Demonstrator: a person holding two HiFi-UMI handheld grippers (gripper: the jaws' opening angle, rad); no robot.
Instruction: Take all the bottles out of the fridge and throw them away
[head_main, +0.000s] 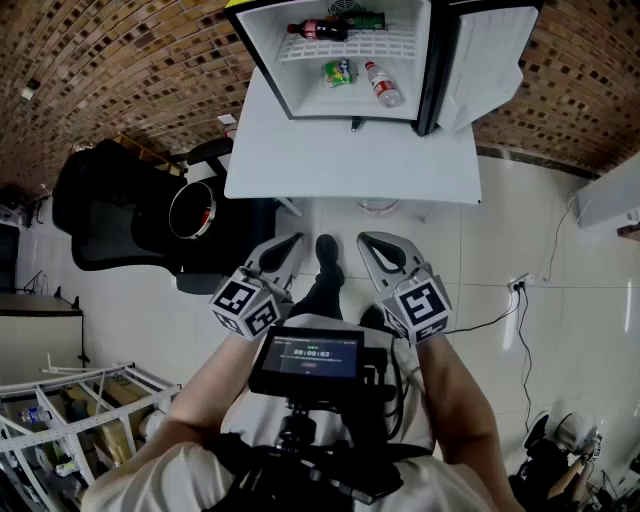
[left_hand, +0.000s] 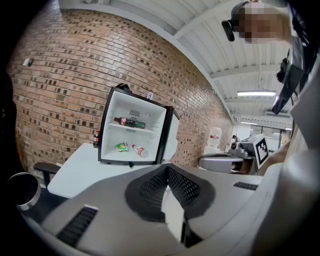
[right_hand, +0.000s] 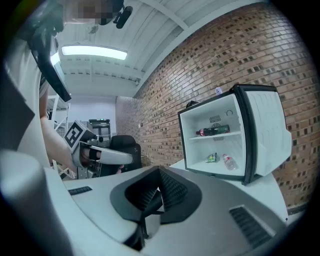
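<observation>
A small white fridge (head_main: 432, 60) stands open on a white table (head_main: 350, 160), well ahead of both grippers. On its shelf lie a cola bottle (head_main: 318, 30) and a dark green bottle (head_main: 365, 20). Below them lie a crumpled green bottle (head_main: 341, 72) and a clear red-labelled water bottle (head_main: 383, 84). My left gripper (head_main: 283, 250) and right gripper (head_main: 375, 250) hover side by side over the floor, short of the table, both shut and empty. The left gripper view shows the shut left gripper (left_hand: 167, 167) facing the fridge (left_hand: 106, 130). In the right gripper view the right gripper (right_hand: 159, 170) is shut too.
A round black bin with a metal rim (head_main: 192, 210) stands left of the table beside a black chair (head_main: 100, 210). The fridge door (head_main: 490, 50) swings out to the right. A cable (head_main: 520, 310) runs over the tiled floor at right. Metal frames (head_main: 60, 400) lie at lower left.
</observation>
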